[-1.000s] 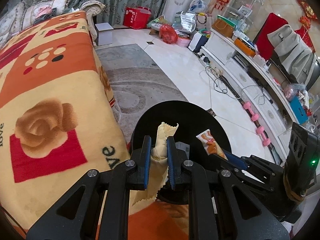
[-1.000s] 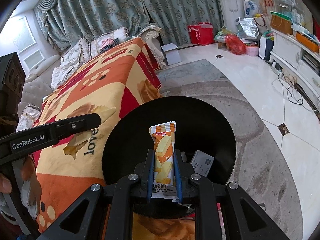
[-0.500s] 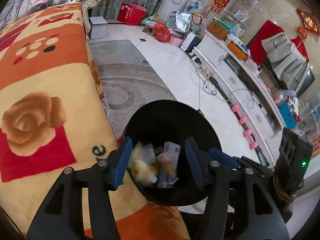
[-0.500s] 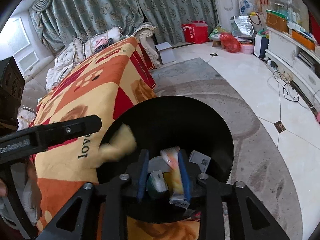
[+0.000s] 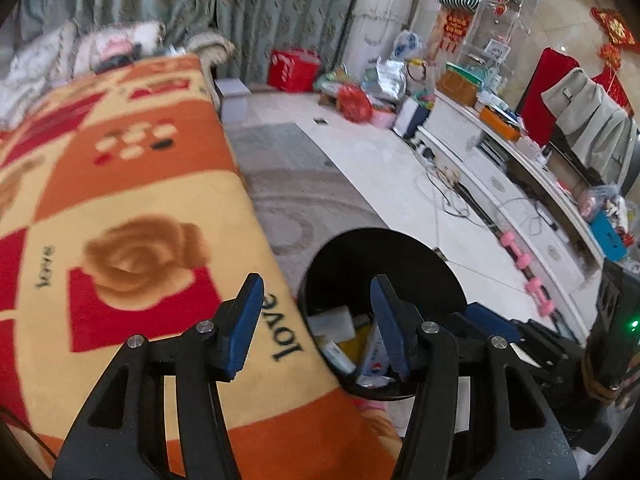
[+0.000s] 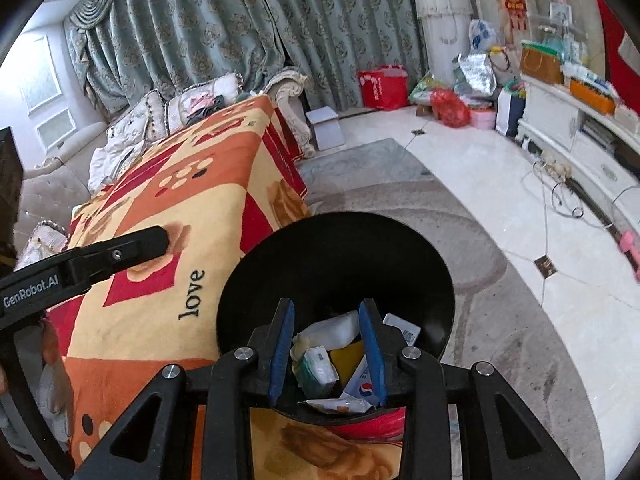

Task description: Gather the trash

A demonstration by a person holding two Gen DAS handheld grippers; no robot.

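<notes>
- Left wrist view: your left gripper (image 5: 316, 320) stands with its blue-padded jaws wide apart and nothing between them; it hangs over the near edge of the orange, yellow and red rose-patterned blanket (image 5: 120, 208), beside the round black plastic trash bin (image 5: 380, 252).
- Right wrist view: your right gripper (image 6: 326, 344) points steeply down over that round black plastic trash bin (image 6: 336, 248), its jaws narrowly parted and empty. The wrappers you see between the pads lie down in the bin, not in the grip.
- The trash sits at the bottom of the bin: a white packet (image 6: 332, 330), a green-and-white packet (image 6: 318, 370), a yellow piece (image 6: 348, 358) and a white card with a printed code (image 6: 404, 330). I see no loose trash on the visible part of the blanket.
- The step in hand looks like clearing the bin after a drop. Lift each gripper straight up before you swing it sideways, so no finger catches the bin's rim and tips it.
- Leave both pairs of jaws parted as you go, so you're ready for the next piece and nothing clings to a pad.
- The left gripper also shows at the left edge of the right wrist view as a long black arm lettered "GenRobot.AI" over the blanket, well apart from the right one. Keep that spacing so the two don't cross.
- Both grippers tilt well below level. Flatten them a little when you scan the blanket for more trash.
</notes>
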